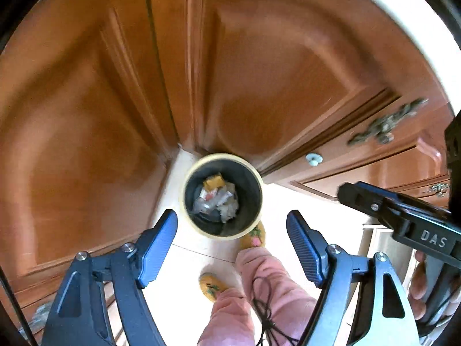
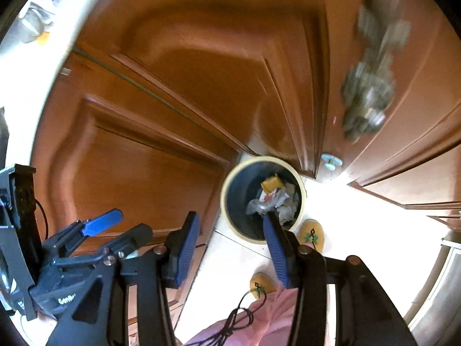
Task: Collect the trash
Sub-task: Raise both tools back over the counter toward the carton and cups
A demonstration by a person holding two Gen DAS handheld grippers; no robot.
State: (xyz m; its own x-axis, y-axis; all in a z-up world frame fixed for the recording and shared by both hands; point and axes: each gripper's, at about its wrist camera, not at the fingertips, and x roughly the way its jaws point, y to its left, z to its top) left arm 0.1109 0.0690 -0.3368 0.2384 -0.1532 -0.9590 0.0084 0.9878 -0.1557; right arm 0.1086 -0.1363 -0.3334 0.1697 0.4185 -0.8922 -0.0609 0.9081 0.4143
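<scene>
Your left tongs (image 1: 232,248) sit at the bottom of the left wrist view, jaws well apart, nothing between the blue pads (image 1: 157,249). Your right tongs (image 2: 230,249) are at bottom centre of the right wrist view, jaws apart at a moderate gap, also holding nothing; in the left view they poke in from the right edge. The trash bin (image 1: 188,180), cream rim and dark inside, stands on the pale floor (image 1: 184,291) at centre frame, hard against the wooden cupboard doors (image 1: 273,72). Crumpled trash (image 1: 217,197), whitish paper plus a yellow wrapper, lies in the bottom of the bin. Both tongs are above the bin, clear of its rim. Your yellow slippers (image 2: 312,235) and pink trouser legs (image 1: 268,282) are just below the bin. Both views are motion-blurred.
</scene>
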